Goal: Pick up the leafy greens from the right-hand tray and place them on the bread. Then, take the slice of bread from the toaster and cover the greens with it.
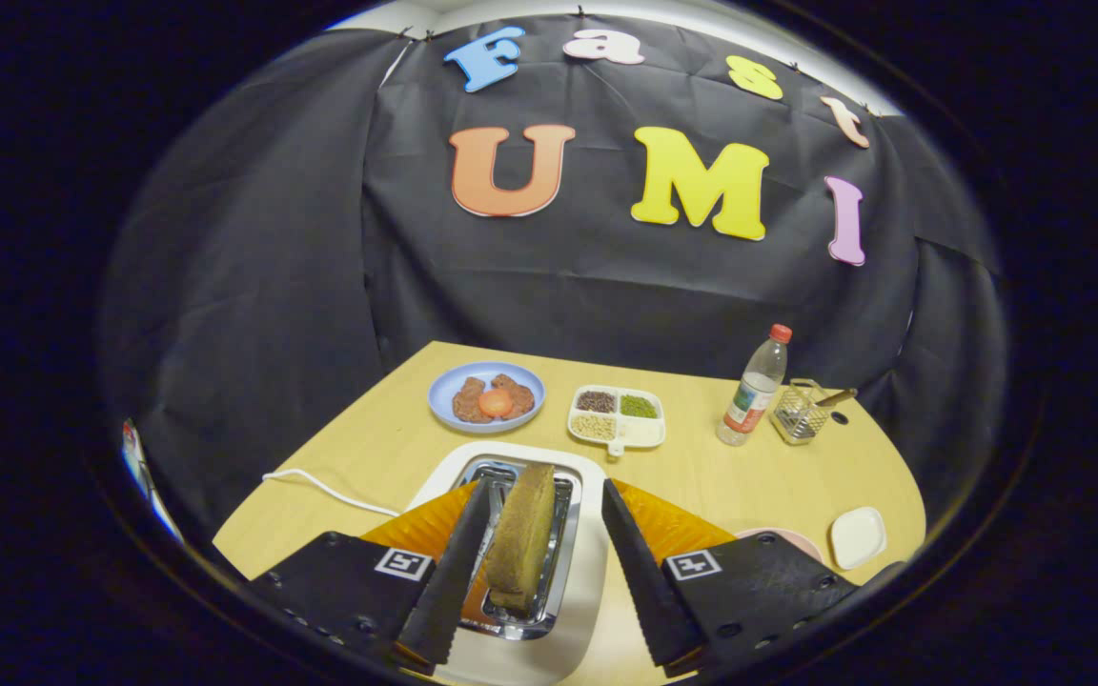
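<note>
Straddling the toaster (576, 610), the tongs (535, 572) stand open around the upright bread slice (522, 538), neither finger touching it; lifting and covering apparently remain.

You had a brown bread slice (520, 534) in a white toaster (587, 543), a blue plate (444, 400) far left, a red-capped bottle (757, 386), and a pale wood counter (701, 476).
</note>
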`<state>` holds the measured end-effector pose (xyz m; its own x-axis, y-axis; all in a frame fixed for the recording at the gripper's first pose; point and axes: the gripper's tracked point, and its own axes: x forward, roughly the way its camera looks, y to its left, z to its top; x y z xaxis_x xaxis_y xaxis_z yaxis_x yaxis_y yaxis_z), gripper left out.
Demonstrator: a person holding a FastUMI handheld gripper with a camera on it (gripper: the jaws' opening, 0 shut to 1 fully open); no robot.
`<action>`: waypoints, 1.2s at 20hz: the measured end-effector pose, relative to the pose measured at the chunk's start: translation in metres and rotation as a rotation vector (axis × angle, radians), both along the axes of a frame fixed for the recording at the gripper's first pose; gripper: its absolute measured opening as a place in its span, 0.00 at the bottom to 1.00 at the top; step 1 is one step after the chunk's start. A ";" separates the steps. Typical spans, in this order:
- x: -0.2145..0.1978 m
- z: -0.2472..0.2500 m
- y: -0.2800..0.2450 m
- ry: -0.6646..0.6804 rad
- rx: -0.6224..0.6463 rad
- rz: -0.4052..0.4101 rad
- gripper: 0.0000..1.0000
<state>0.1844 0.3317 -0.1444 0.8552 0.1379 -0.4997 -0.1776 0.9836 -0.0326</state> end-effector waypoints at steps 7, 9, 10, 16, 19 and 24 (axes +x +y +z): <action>-0.011 -0.007 0.020 0.165 0.052 0.022 0.32; -0.012 -0.001 0.011 0.151 0.022 0.002 0.22; -0.014 0.000 0.015 0.155 0.039 0.013 0.13; -0.027 0.061 0.007 0.060 0.077 0.033 0.07; -0.041 0.102 0.005 0.023 0.155 0.065 0.06; -0.056 0.146 -0.032 -0.026 0.251 0.060 0.06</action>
